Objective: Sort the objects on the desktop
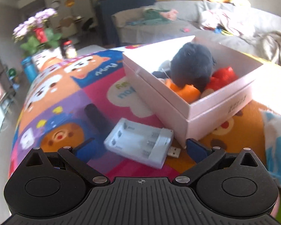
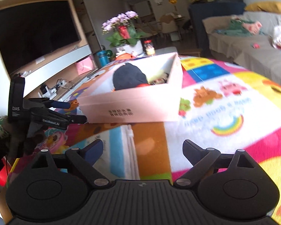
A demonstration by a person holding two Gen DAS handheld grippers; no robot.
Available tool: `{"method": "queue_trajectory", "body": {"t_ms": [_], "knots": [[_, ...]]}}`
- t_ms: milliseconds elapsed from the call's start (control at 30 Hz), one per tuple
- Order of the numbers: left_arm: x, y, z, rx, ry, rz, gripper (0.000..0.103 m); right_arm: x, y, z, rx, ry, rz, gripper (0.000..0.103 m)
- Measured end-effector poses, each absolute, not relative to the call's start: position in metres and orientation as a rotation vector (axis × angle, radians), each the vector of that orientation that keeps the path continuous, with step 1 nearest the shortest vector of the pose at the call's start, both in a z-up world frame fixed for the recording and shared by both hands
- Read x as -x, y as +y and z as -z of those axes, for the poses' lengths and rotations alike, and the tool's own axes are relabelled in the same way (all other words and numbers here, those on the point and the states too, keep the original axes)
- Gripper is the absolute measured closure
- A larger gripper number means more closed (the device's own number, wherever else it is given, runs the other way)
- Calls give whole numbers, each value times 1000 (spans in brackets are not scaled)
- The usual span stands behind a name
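Observation:
A pale pink box (image 1: 217,110) stands on the colourful cartoon tablecloth (image 1: 65,97); it holds a dark plush toy (image 1: 192,66), an orange thing (image 1: 185,91) and a red thing (image 1: 222,77). In front of it lies a white battery charger (image 1: 138,144) with a USB plug, between the wide-apart fingers of my left gripper (image 1: 140,149), which is open and not pressing on it. In the right wrist view my right gripper (image 2: 144,150) is open above a blue-and-white tissue pack (image 2: 119,148) near the box (image 2: 131,103). The left gripper (image 2: 75,112) shows at the left.
A dark blurred cylinder (image 1: 94,115) lies left of the charger. The tissue pack (image 1: 277,136) sits right of the box. A flower pot (image 2: 125,33), a jar (image 2: 149,46) and a blue bottle (image 2: 103,57) stand at the table's far end. A grey sofa (image 2: 252,43) lies beyond.

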State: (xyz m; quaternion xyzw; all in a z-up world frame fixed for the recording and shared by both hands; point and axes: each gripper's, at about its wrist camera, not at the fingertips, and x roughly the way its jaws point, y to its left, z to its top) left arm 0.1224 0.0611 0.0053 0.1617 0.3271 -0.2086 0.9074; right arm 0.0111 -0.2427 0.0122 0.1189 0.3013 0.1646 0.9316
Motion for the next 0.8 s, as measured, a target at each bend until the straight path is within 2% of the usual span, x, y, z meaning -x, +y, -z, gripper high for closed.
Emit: {"method": "queue_trajectory", "body": {"t_ms": [67,333,467,500,667,767,800], "knots": [[-125,59,0,-346,686,482,0,-12,-243,-9,-259,620,-338,4],[-125,58,4,-314,690,492,1,-17,-242,-4,-277,655,-343,3],[-111,62,-1,-252,720,429,23,-17,-243,-4,-285,657,-339,3],[-106,63,-2,-252,723,389,24,-17,-242,-4,-284,657,-338,3],[-98,82,-5,-349,700,164,18,-15,-241,-5,-273,647,-330,3],[-99,98,-12,-284,700,136,17,-13,-239,-6,-260,637,-328,2],[-98,100,-15,-251,692,164,13,-12,-238,-6,-255,635,-326,2]]}}
